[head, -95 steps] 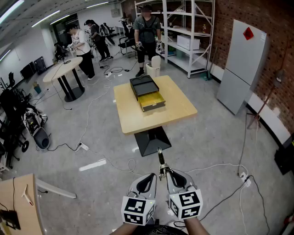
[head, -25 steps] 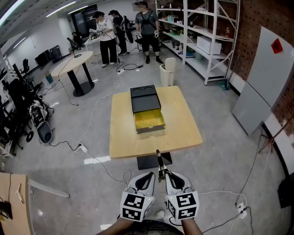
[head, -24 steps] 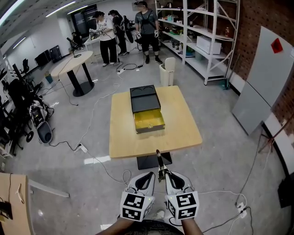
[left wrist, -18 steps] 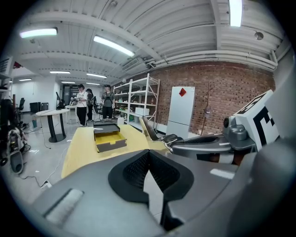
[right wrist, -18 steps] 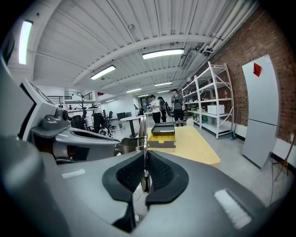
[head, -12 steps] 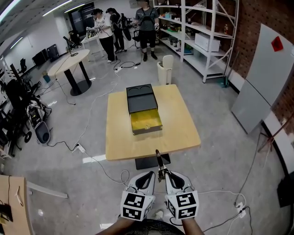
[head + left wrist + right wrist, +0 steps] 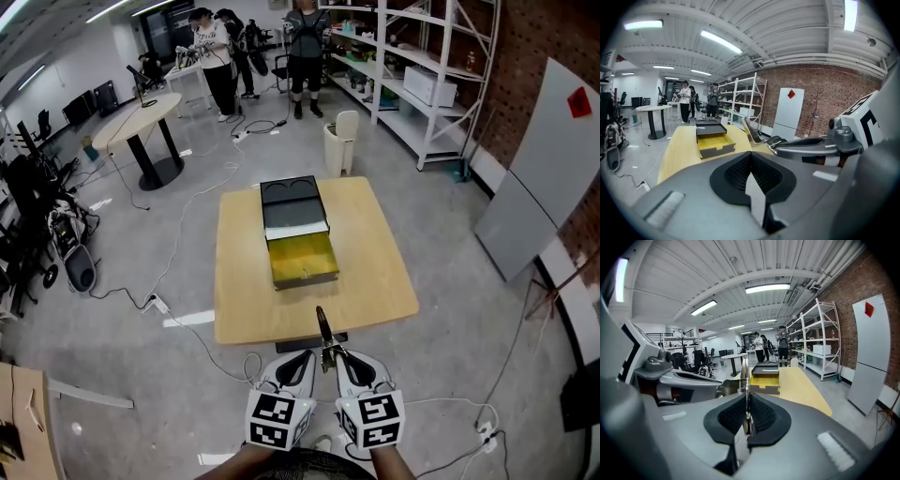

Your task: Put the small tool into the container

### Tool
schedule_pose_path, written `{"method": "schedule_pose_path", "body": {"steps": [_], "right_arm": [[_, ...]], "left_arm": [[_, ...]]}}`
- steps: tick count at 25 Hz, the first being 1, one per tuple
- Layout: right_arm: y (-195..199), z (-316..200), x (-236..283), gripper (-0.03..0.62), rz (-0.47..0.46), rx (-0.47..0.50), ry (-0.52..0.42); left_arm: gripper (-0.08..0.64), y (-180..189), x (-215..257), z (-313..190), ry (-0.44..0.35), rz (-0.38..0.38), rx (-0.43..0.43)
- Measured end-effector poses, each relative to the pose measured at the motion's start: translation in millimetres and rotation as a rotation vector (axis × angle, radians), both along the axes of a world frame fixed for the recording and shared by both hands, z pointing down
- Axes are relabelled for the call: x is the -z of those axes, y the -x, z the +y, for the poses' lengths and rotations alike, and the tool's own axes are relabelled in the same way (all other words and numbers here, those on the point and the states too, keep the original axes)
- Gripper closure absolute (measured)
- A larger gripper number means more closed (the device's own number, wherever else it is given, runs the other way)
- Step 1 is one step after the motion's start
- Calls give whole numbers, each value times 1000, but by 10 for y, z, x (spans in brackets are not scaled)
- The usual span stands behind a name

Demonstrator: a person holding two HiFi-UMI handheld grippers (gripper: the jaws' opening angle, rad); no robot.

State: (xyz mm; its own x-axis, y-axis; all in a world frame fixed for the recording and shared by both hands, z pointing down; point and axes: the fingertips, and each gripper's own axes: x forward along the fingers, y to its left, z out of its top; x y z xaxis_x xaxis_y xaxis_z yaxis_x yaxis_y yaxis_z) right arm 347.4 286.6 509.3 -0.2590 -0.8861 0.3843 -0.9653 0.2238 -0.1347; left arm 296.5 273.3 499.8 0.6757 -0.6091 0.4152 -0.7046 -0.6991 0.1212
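Carry step: right gripper (image 7: 337, 358) clamps the small metal tool (image 7: 322, 330); left gripper (image 7: 305, 364) is closed on nothing. Next, I judge: reach the open yellow drawer (image 7: 302, 260) at twelve o'clock.

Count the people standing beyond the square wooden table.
3. A person in a white top stands far left, a person in dark clothes just beside, a person in a grey top near the white metal shelves. More may be hidden.
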Motion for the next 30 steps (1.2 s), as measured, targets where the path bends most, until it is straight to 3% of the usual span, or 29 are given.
{"method": "schedule_pose_path", "body": {"steps": [4,6,11,14,21,30], "right_arm": [[-17,-1433,31,584,17,-10,4],[179,-1943,-171,583,21,-18,14],[1645,-3696,-71,583,53,-30,28],[2133,-4527,-84,583,69,-33,40],[3157,-5907,30,583,106,-44,61],[4593,-6968,33,583,155,-47,75]], "left_arm": [[557,-23,31,-1460,1,10,-13],[557,174,-160,-1988,4,16,-21],[557,1618,-79,-3754,17,32,-43],[557,2082,-97,-4596,29,42,-52],[557,3071,28,-5976,41,73,-78],[557,4524,41,-7092,44,103,-76]]}}
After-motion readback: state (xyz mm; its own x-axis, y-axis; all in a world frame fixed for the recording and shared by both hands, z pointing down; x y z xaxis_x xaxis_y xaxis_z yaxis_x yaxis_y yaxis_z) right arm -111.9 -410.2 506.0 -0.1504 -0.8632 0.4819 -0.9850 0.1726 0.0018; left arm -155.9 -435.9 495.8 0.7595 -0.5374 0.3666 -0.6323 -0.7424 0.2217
